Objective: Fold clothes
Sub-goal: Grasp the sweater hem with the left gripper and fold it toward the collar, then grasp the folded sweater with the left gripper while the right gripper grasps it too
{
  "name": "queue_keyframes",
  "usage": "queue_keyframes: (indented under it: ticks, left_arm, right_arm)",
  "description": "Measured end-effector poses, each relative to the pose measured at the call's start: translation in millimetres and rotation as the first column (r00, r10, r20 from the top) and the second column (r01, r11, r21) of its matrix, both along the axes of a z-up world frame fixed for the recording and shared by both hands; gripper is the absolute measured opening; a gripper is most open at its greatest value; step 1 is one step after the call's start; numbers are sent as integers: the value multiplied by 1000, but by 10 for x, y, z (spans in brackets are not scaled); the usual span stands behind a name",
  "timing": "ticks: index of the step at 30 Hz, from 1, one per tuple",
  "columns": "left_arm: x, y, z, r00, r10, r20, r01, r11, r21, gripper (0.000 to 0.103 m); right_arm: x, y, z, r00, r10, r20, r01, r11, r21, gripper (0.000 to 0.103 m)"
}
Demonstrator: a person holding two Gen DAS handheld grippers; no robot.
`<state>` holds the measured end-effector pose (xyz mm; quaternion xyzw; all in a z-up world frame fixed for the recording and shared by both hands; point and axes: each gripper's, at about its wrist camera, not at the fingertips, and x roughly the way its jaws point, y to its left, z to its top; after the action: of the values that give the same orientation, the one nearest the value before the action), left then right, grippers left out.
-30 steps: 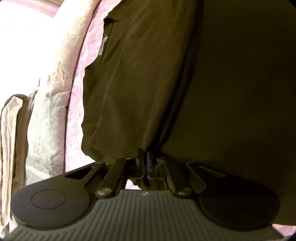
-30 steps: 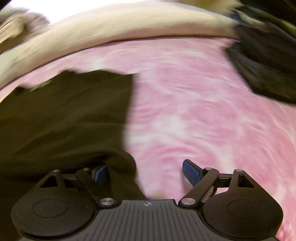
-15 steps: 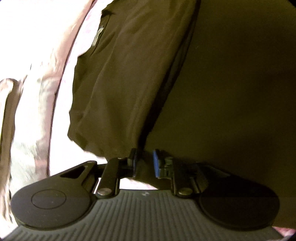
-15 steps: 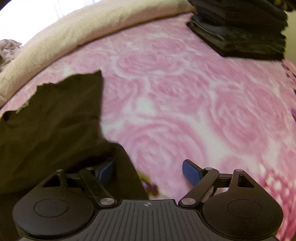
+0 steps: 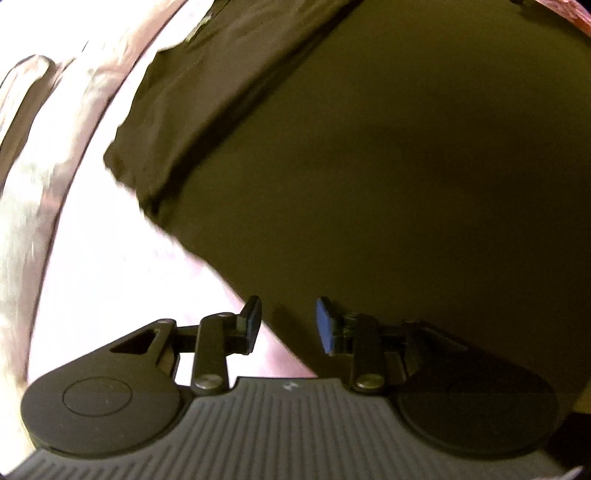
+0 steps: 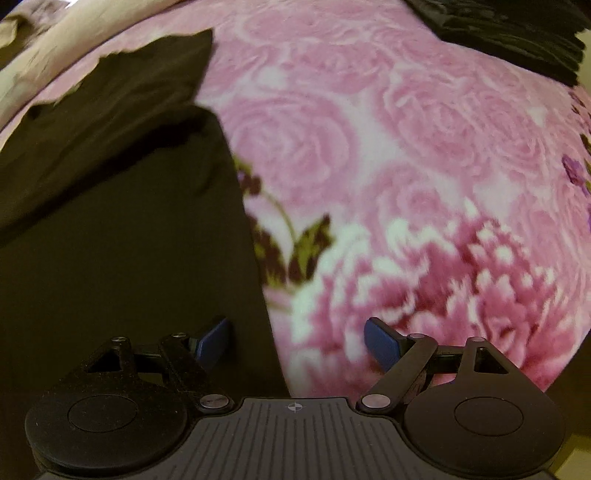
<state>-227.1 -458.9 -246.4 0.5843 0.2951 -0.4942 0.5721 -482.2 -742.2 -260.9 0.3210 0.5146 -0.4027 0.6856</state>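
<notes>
The dark garment (image 5: 388,155) is spread on a pink floral blanket (image 6: 388,155), with one panel already laid over the rest, its folded edge running diagonally in the left wrist view. The left gripper (image 5: 288,325) is seen above the garment's lower edge, where dark cloth meets the bright blanket; its jaws are opening, a narrow gap is shown between the blue pads, and no cloth is pinched there. The right gripper (image 6: 295,339) is held wide apart over the garment's right-hand edge, nothing being gripped; one pad lies over dark cloth, the other over the blanket. A slipped fold is judged the main risk: with the cloth released, the upper panel could be dragged or creased if either pad is swept across it, and a pinch taken at the edge might catch only one layer, or the blanket together with the cloth. The left view is blurred, so the exact line of the hem cannot be told. Open blanket is available to the right of the garment for moving. That room is bounded at the upper right by a stack of dark folded clothes (image 6: 517,33), well apart, and on the far side by a pale bedcover (image 6: 55,48), seen in both views.
</notes>
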Motion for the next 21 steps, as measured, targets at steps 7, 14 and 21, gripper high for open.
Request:
queue_keyframes:
  ticks: [7,14,21]
  left_arm:
    - [-280,714,114,998,49,-38,-49,999,6,38]
    - [-321,1398,157,940,244,-237,-265,962,-62,38]
    - [-362,1836,-35,888,300,-349,-349,933,-86,37]
  right_arm:
    - [-152,446,148,996,82,39,-81,997,-18,83]
    - [-392,1151,290,991,88,105,-82,995,-59,83]
    - [-758,1702,381,975,161,156,-150,985,-83,82]
